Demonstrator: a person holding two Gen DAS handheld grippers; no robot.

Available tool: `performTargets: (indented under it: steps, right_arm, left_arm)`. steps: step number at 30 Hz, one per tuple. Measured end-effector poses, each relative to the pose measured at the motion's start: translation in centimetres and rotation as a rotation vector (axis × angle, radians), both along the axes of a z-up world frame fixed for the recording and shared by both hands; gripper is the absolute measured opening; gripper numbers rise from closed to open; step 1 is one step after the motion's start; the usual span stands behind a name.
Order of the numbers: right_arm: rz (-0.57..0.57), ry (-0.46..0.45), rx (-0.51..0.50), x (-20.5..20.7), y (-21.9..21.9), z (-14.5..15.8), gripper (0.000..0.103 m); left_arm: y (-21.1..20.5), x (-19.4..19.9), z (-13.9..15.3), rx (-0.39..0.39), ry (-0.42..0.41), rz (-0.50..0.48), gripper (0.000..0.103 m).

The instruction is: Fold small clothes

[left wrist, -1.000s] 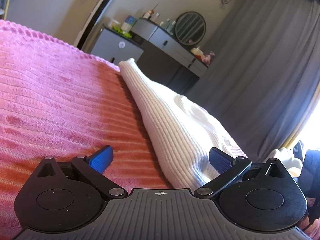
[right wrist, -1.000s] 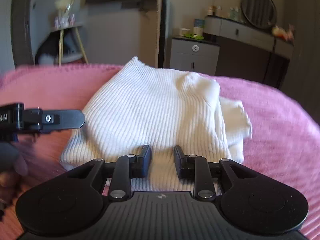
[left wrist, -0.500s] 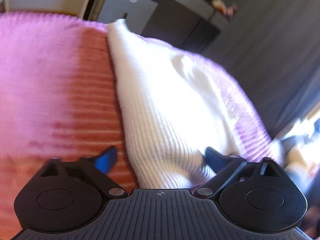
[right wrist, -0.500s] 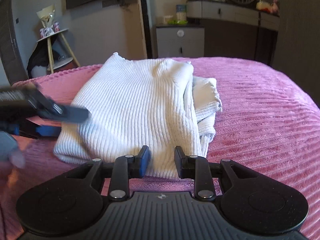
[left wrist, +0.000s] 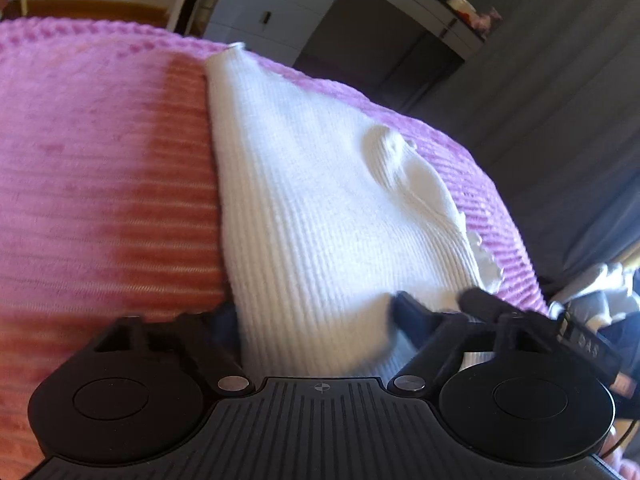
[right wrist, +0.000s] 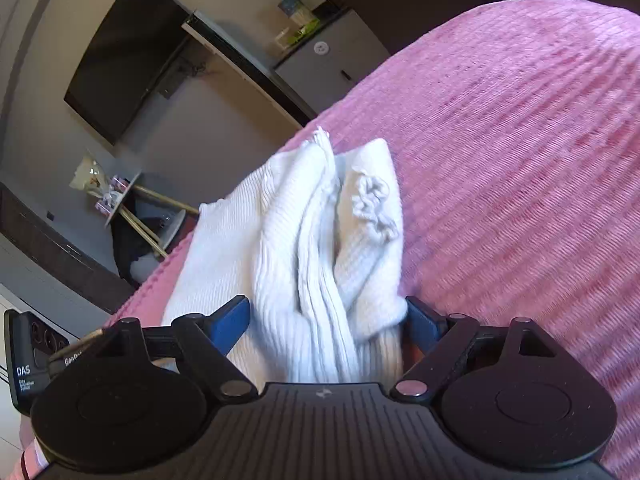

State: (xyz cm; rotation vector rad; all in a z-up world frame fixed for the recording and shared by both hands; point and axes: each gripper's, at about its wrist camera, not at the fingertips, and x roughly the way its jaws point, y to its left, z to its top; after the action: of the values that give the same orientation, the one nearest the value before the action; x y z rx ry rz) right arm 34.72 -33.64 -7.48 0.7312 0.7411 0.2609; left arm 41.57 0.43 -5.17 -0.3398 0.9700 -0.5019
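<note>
A folded white ribbed knit garment (left wrist: 320, 208) lies on a pink ribbed bedspread (left wrist: 100, 160). My left gripper (left wrist: 316, 320) is open, and the garment's near edge lies between its two fingers. In the right wrist view the garment (right wrist: 304, 248) shows its stacked folded edges. My right gripper (right wrist: 328, 320) is open, with those edges between its blue-padded fingers (right wrist: 232, 320). The right gripper's finger (left wrist: 492, 304) also shows at the right in the left wrist view, at the garment's near right corner.
The bedspread (right wrist: 520, 160) stretches away to the right. Beyond the bed stand a grey cabinet (left wrist: 272, 12), a dark dresser (left wrist: 420, 52) and grey curtains (left wrist: 560, 100). A wall-mounted TV (right wrist: 124, 60) and a small round side table (right wrist: 132, 188) are at the left in the right wrist view.
Both grippers moved in over the garment's near edge. The right gripper opened from nearly shut and tilted. The left gripper stayed open and pushed forward around the cloth.
</note>
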Motion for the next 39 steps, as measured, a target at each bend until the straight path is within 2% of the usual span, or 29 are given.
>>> performTargets:
  steps: [2,4,6,8,11,14,15,16,18,19,20,25,28,30,32,34,37,39]
  right_arm:
    - [0.015,0.013,-0.003,0.7,0.5,-0.2,0.064]
    - [0.015,0.019,-0.016,1.0,1.1,-0.4,0.057]
    - [0.004,0.027,-0.009,0.8,1.5,0.0,0.048]
    - [0.02,0.0,-0.025,0.2,2.2,1.1,0.046]
    - [0.052,-0.031,0.021,-1.6,2.9,2.2,0.045]
    - [0.107,-0.06,0.026,-4.8,4.8,2.6,0.045]
    - [0.131,-0.065,0.02,-6.1,5.6,2.6,0.046]
    - [0.152,-0.065,0.015,-7.4,6.4,2.5,0.047]
    - [0.147,-0.029,-0.074,-9.7,7.5,2.3,0.06]
    - [0.122,-0.025,-0.129,-10.8,8.0,2.4,0.064]
    - [0.1,-0.031,-0.168,-11.9,8.3,2.6,0.065]
    - [0.071,-0.149,-0.34,-15.4,11.2,6.3,0.065]
    - [0.098,-0.205,-0.406,-15.7,13.3,7.7,0.061]
    - [0.136,-0.217,-0.464,-15.4,14.8,7.5,0.047]
    - [0.166,-0.218,-0.561,-15.2,16.4,6.5,0.045]
    - [0.188,-0.16,-0.642,-14.5,17.3,4.6,0.044]
    - [0.193,-0.17,-0.679,-14.8,17.3,4.2,0.044]
    - [0.182,-0.159,-0.657,-14.5,17.0,4.5,0.044]
  left_arm:
    - [-0.2,0.4,0.1,0.016,0.001,-0.004,0.071]
    - [-0.4,0.4,0.5,0.011,0.001,0.0,0.051]
    - [-0.2,0.0,1.4,0.018,-0.004,-0.009,0.045]
    - [-0.1,-0.7,2.8,0.052,-0.03,-0.037,0.044]
    - [1.2,-3.2,4.9,0.11,-0.065,-0.069,0.044]
    - [3.6,-6.8,5.8,0.16,-0.053,-0.079,0.047]
    - [4.5,-7.9,5.7,0.188,-0.054,-0.085,0.053]
    - [5.3,-9.2,5.3,0.228,-0.057,-0.08,0.064]
    - [6.8,-11.9,4.3,0.331,-0.069,-0.03,0.078]
    - [7.4,-13.4,4.0,0.353,-0.082,-0.018,0.084]
    - [8.0,-14.6,3.8,0.339,-0.089,-0.016,0.086]
    - [8.6,-17.1,3.2,0.308,-0.033,0.042,0.09]
    - [7.9,-17.0,2.5,0.38,-0.041,0.067,0.092]
    - [7.8,-16.9,1.8,0.407,-0.029,0.082,0.093]
    - [8.3,-17.2,1.5,0.403,-0.014,0.101,0.093]
    - [8.9,-17.6,1.5,0.425,-0.009,0.112,0.094]
    - [9.7,-18.1,1.8,0.479,-0.027,0.115,0.093]
    - [10.0,-18.4,2.7,0.53,-0.053,0.135,0.09]
